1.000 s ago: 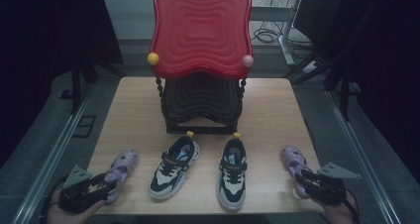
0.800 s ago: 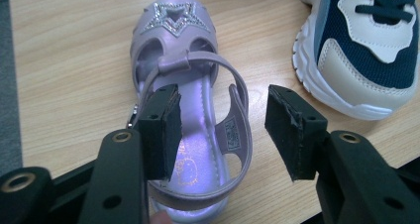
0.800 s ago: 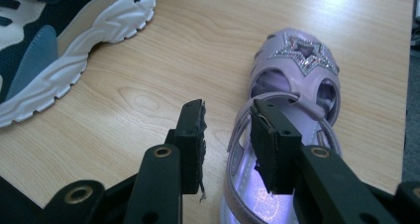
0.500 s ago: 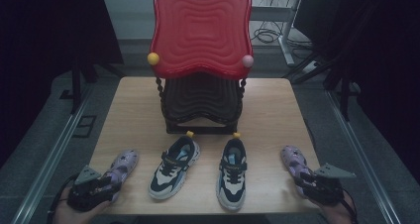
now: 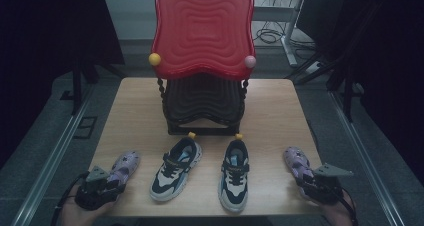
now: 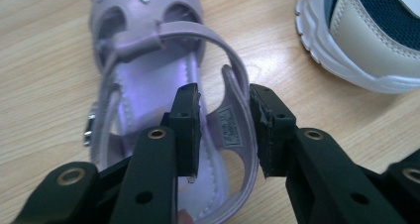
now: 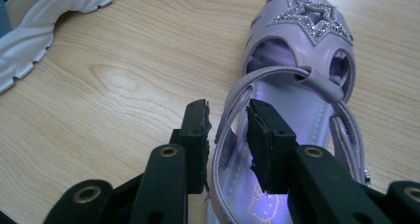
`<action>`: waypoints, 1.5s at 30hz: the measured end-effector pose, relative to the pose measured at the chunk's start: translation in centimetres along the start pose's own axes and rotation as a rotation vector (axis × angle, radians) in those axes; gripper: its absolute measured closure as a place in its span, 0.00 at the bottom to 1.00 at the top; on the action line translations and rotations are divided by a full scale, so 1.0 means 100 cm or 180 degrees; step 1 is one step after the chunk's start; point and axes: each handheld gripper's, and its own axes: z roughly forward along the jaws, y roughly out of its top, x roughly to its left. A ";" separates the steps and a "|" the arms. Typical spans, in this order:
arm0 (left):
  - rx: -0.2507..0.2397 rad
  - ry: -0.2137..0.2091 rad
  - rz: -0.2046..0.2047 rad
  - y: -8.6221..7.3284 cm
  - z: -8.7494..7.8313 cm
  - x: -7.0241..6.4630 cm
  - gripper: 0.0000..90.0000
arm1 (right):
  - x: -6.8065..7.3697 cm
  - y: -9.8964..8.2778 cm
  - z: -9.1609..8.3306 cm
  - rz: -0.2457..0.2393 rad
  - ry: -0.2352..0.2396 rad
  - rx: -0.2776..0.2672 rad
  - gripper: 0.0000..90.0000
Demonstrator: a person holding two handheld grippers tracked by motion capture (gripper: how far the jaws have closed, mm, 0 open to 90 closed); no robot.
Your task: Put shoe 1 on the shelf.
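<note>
The left purple sandal [image 6: 148, 85] lies at the table's [image 5: 280, 101] near-left edge, its mate, the right purple sandal [image 7: 292, 100], at the near-right edge. The left gripper [image 6: 225, 120] has sunk onto its sandal since a second ago and its jaws have just been closing: they straddle the heel wall, one pad touching, with a gap left at the other. The right gripper [image 7: 228, 135] has hardly moved; its jaws have just narrowed around the other heel wall without clamping it. Both grasps seem moments from complete. Between them sit two sneakers [image 5: 176, 168], with a red-topped rack [image 5: 202, 31] behind
</note>
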 end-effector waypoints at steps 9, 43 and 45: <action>0.0029 0.0006 0.0031 0.002 0.004 0.001 0.88 | 0.000 0.001 0.000 -0.0003 0.0035 0.0052 0.88; -0.0562 -0.0048 0.0142 0.019 -0.018 0.008 0.94 | -0.004 0.003 -0.007 0.0024 0.0015 -0.0226 0.95; -0.0545 -0.0096 0.0161 0.020 -0.017 0.008 0.94 | -0.004 0.003 -0.006 0.0019 0.0017 -0.0221 0.95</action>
